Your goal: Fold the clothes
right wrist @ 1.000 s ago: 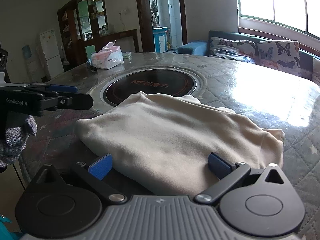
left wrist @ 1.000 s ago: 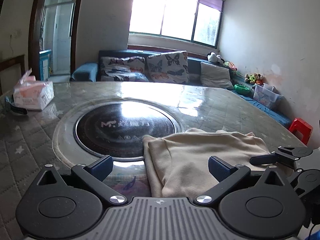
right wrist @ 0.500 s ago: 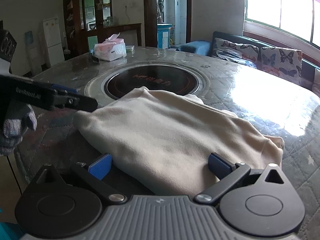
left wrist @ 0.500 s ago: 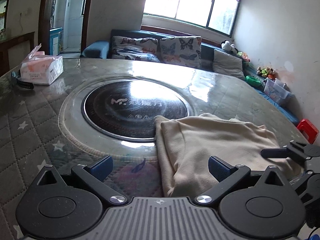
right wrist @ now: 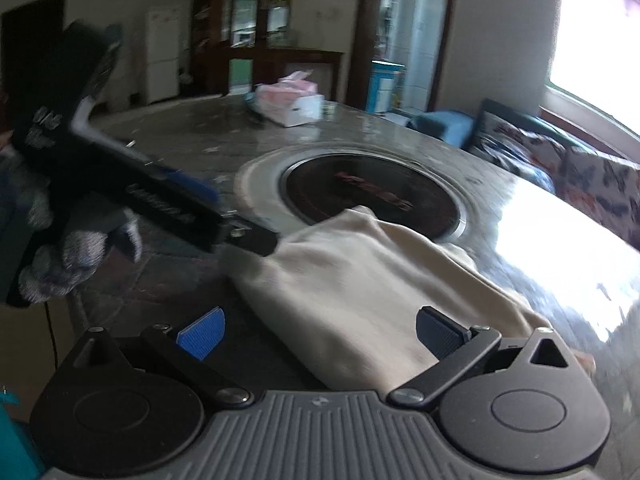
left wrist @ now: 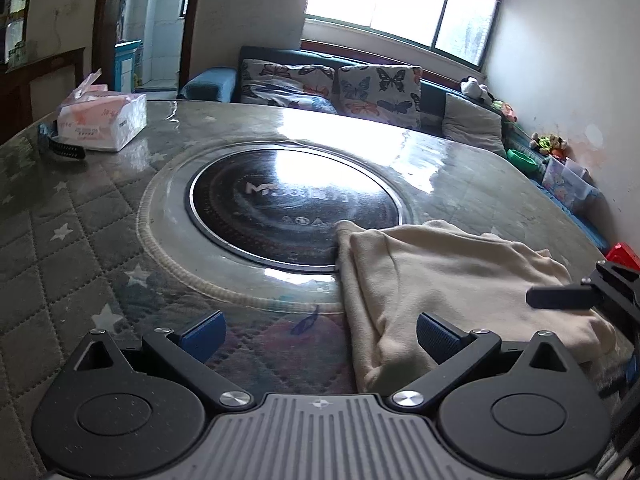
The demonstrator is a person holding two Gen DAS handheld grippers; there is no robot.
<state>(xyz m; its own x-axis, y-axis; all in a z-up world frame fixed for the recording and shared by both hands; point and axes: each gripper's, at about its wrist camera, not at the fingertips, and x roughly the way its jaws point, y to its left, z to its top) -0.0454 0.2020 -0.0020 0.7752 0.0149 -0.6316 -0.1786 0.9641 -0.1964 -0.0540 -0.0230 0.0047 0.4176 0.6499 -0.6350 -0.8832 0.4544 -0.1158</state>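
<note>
A folded cream garment (left wrist: 448, 280) lies on the round table, its far corner over the rim of the black glass disc (left wrist: 288, 204). My left gripper (left wrist: 320, 334) is open and empty, low over the table, with the garment's left folded edge by its right finger. My right gripper (right wrist: 320, 332) is open and empty at the garment's (right wrist: 372, 280) near edge. The left gripper also shows in the right wrist view (right wrist: 256, 240), reaching in from the left to the garment's left corner. The right gripper's finger tip shows in the left wrist view (left wrist: 560, 298).
A pink tissue pack (left wrist: 102, 124) and a dark strap (left wrist: 66, 148) sit at the table's far left. A sofa with butterfly cushions (left wrist: 340, 88) stands behind the table. A red stool (left wrist: 624, 254) is at the right. The person's gloved hand (right wrist: 76, 248) holds the left gripper.
The left gripper has dropped lower and closer to the garment's left edge. The right wrist view has swung and tilted left. The garment lies as before.
</note>
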